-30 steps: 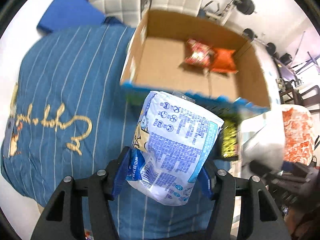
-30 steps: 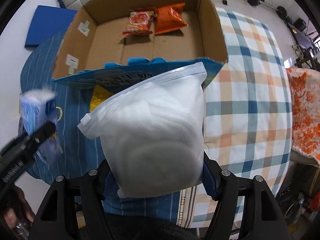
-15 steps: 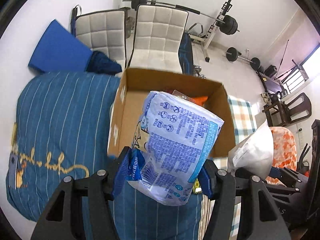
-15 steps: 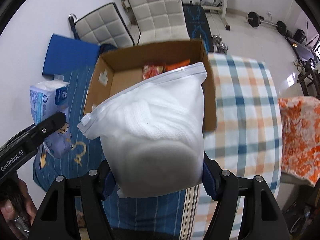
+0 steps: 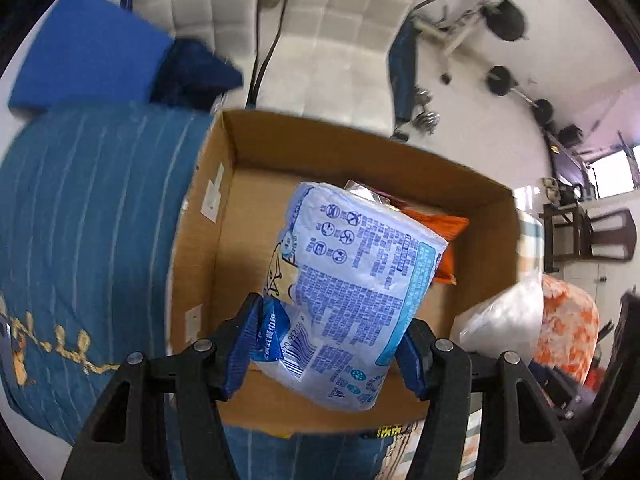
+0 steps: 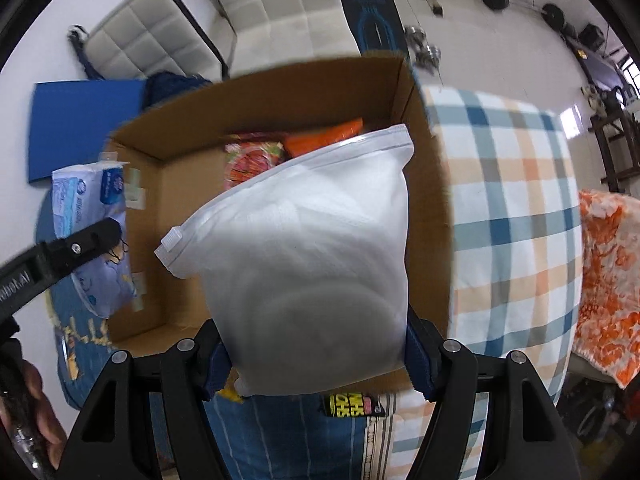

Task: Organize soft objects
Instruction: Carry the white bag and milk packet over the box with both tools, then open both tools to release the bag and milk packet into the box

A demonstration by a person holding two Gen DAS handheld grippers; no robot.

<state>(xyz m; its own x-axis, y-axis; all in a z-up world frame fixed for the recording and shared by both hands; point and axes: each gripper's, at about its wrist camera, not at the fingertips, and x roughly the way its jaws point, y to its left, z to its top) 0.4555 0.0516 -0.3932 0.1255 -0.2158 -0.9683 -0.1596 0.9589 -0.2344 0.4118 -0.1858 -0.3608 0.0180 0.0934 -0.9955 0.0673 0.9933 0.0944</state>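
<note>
Left gripper was clamped on a blue printed tissue pack, blue pads pressed into its lower end, so the pack's long axis ran up and away from the jaws. Right gripper was closed round the bottom of a white zip bag, the zipper edge slanting across its far end.

Both loads hung above the open cardboard box, gripper noses pointing down into it. Pack over the box's left half, above bare cardboard floor; bag toward the right wall, seen at the edge of the left view.

Farther in, against the back wall, a red snack packet and an orange one lay flat.

Judgement: free floor lay directly below the jaws, nearer than the snacks; the left load sat over the roomier patch.

Beyond: blue striped cloth, plaid cloth, white chairs.
</note>
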